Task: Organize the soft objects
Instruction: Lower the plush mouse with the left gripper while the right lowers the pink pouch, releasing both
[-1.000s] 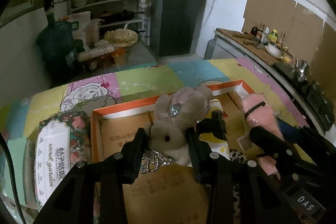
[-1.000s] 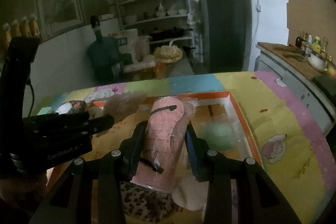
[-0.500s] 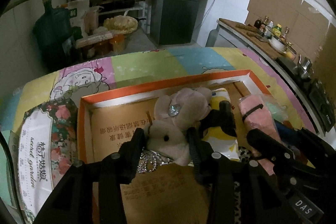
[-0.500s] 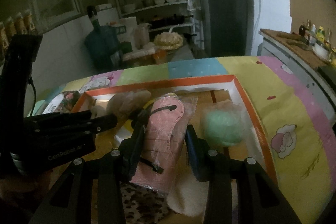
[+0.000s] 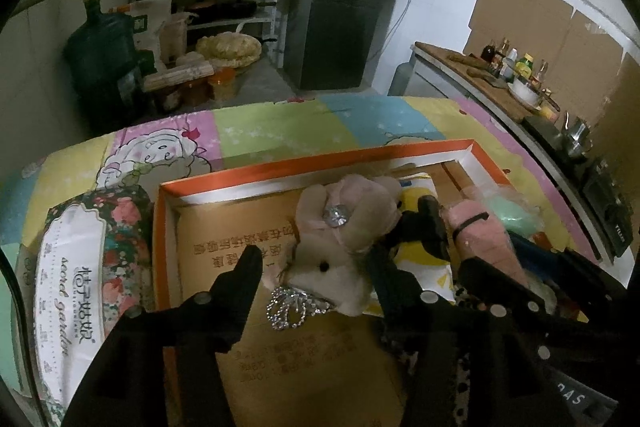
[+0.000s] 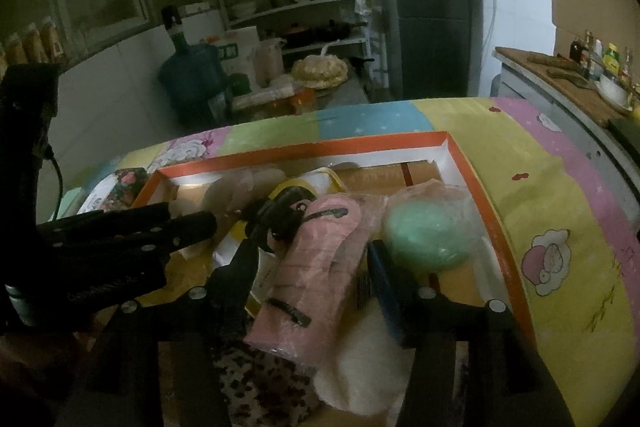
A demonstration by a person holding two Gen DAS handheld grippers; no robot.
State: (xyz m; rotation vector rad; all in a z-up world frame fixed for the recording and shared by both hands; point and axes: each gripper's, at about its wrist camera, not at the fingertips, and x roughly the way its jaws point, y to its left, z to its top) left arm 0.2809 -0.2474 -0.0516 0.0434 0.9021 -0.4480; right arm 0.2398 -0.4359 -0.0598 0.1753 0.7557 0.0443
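Both tools are opening, the left tool (image 5: 316, 259) freeing the plush mouse (image 5: 344, 231) and the right tool (image 6: 312, 255) the pink pouch (image 6: 316, 267), so both now lie delivered in the orange-rimmed box (image 5: 280, 171).

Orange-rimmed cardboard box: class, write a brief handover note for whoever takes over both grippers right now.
Left gripper: jaws opening around the beige plush mouse, letting it go.
Right gripper: jaws opening around the pink wrapped roll.
Both lie in the orange-rimmed cardboard box, with the green bagged ball.
Left: the floral tissue pack outside the box.
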